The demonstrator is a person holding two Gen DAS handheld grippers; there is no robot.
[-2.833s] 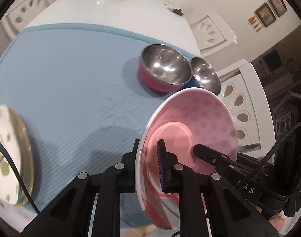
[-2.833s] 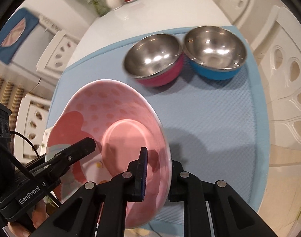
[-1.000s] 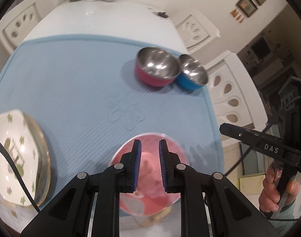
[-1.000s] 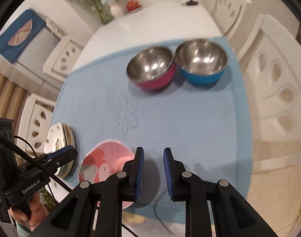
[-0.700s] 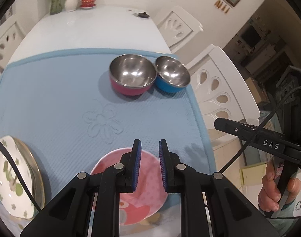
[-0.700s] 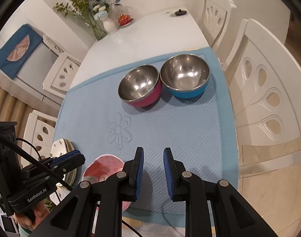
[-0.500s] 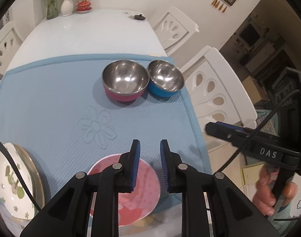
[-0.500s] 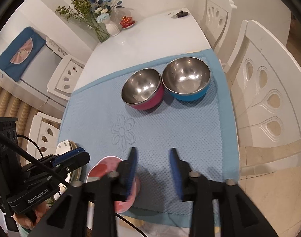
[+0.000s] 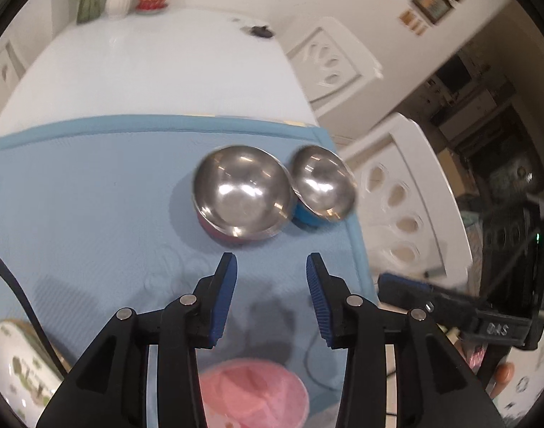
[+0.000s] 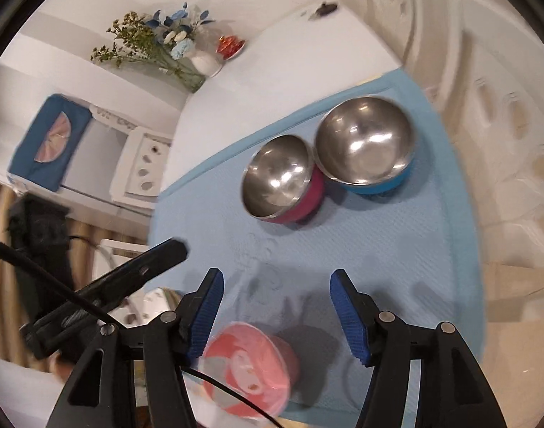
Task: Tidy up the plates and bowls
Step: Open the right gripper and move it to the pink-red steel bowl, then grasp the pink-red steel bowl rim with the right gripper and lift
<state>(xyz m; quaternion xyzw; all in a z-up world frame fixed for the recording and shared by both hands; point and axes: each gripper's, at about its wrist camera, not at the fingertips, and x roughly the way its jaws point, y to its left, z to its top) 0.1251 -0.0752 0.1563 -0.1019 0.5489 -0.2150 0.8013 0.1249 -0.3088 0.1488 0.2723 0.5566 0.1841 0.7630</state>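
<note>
Left wrist view: left tongs [image 9: 271, 264] and right tongs [image 10: 275, 281] have just been opening, empty, facing the pink-sided bowl [image 9: 242, 195] and blue-sided bowl [image 9: 322, 185] (probably for nesting); pink plate [image 9: 252, 394] lies below.

Left gripper [image 9: 271, 267]: black plastic linkage arms, silver round screws at the pivots, blue ribbed pads [image 9: 223, 296] on both fingers, black cable at left. Right gripper [image 10: 275, 285]: identical build, blue ribbed pads [image 10: 347, 317], thin black cable beneath.
</note>
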